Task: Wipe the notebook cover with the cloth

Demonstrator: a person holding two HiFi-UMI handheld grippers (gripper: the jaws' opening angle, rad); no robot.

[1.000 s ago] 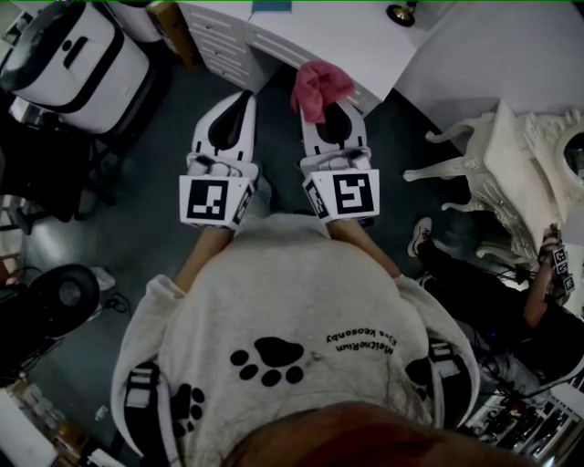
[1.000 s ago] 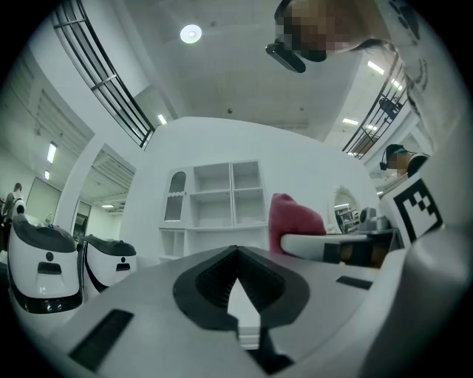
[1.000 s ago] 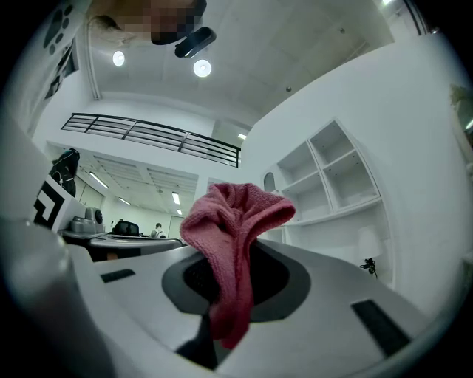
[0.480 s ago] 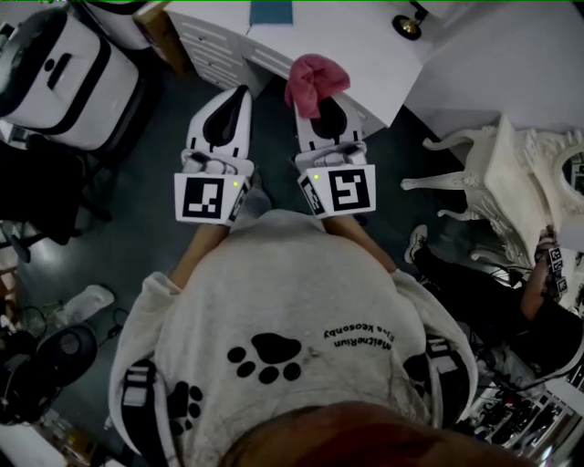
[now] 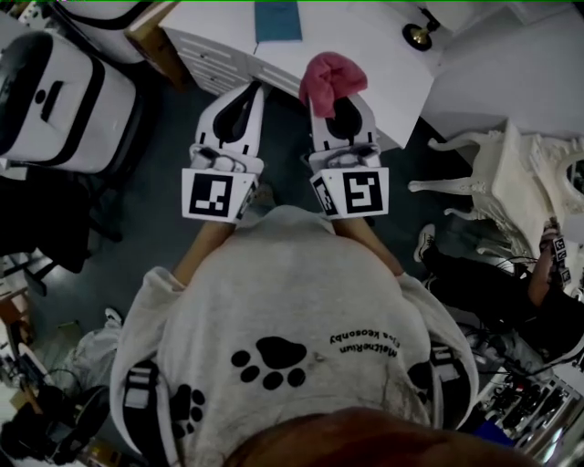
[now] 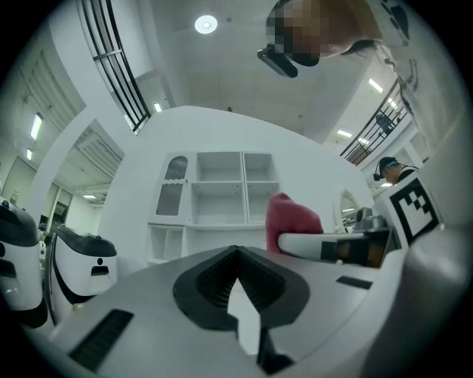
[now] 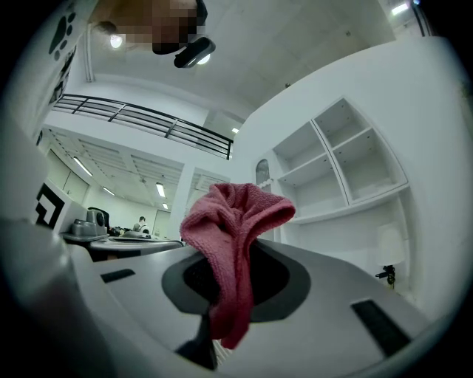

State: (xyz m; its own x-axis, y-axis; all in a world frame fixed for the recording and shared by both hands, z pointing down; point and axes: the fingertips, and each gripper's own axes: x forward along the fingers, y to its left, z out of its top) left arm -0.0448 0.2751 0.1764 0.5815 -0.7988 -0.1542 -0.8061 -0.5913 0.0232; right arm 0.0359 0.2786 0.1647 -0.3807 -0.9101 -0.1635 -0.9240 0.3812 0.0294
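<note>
While both forearms reach straight out from the grey paw-print sweatshirt (image 5: pixel 274 310), the two grippers sit side by side, level, tips pointing at the white desk (image 5: pixel 383 55).

- Desk: top of the head view. The drawer front faces the person and both gripper tips overlap its near edge.
- Ornate white chair (image 5: pixel 511 182): right of the desk, well apart from the grippers.
- Rounded white machine (image 5: pixel 64 91): on the floor, far left.
- Left gripper (image 5: pixel 248 91): marker cube (image 5: pixel 217 194) toward the body. In the left gripper view (image 6: pixel 236 255) the black pads meet at the tip with nothing between them.
- Right gripper (image 5: pixel 339 93): just beside the left one, not touching it. Jaws clamped on the cloth.
- Cloth (image 5: pixel 332 75): pink terry, bunched above the right gripper's tips. In the right gripper view (image 7: pixel 233 221) one tail hangs down between the pads. It is held in the air above the desk edge.
- Notebook (image 5: pixel 276 20): teal, flat on the desk at the far edge of the head view, ahead of the gap between the grippers. Neither the cloth nor the jaws touch it.
</note>
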